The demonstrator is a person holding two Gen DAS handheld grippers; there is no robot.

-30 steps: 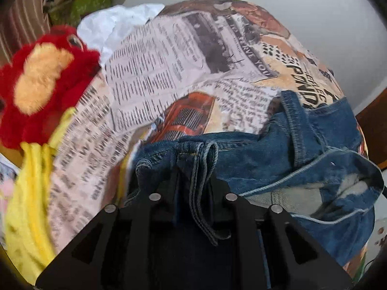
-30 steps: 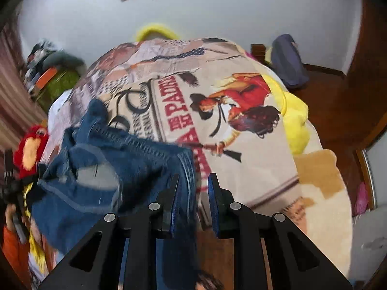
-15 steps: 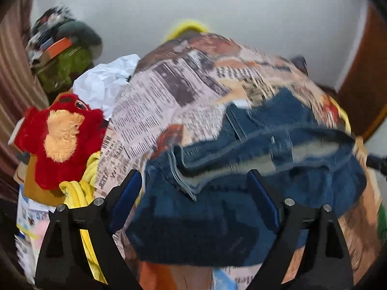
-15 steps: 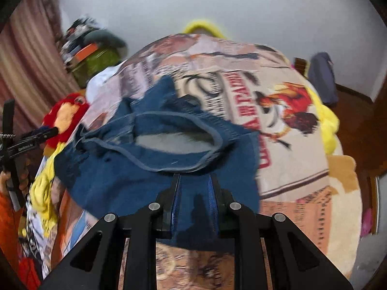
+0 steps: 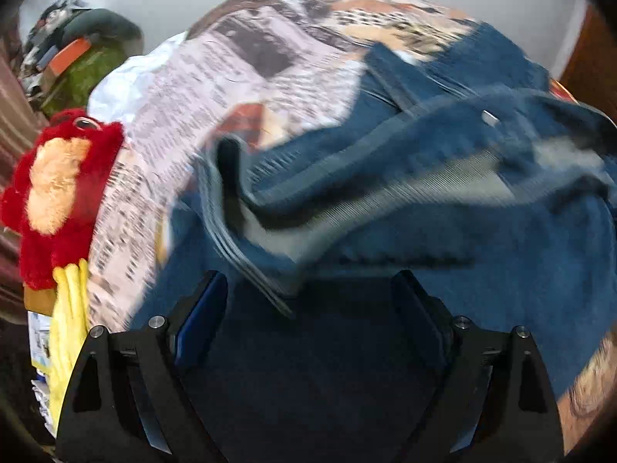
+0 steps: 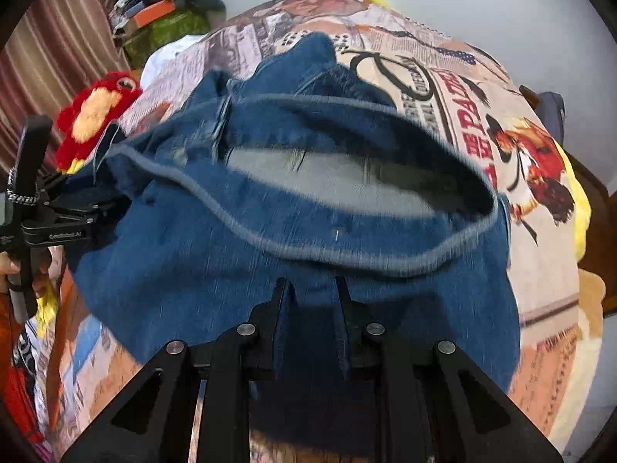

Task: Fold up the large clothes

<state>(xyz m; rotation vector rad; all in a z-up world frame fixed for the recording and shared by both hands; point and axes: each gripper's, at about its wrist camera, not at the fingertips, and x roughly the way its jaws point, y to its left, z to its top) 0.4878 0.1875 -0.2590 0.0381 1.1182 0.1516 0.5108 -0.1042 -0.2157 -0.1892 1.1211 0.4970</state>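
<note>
A pair of blue denim jeans lies spread over the printed bedspread, its waistband gaping open toward me. My right gripper is shut on the jeans' near edge, cloth pinched between its fingers. My left gripper is open, its blue-padded fingers wide apart over the jeans with a folded denim edge between them, not pinched. The left gripper also shows in the right wrist view at the jeans' left side.
A red and yellow plush toy lies at the bed's left edge. A white cloth and a pile of clothes sit at the far left. A yellow cushion and wooden floor are to the right.
My left gripper let go of the denim and now stands wide open close above the jeans. My right gripper stayed shut on them and the jeans spread out flatter.
</note>
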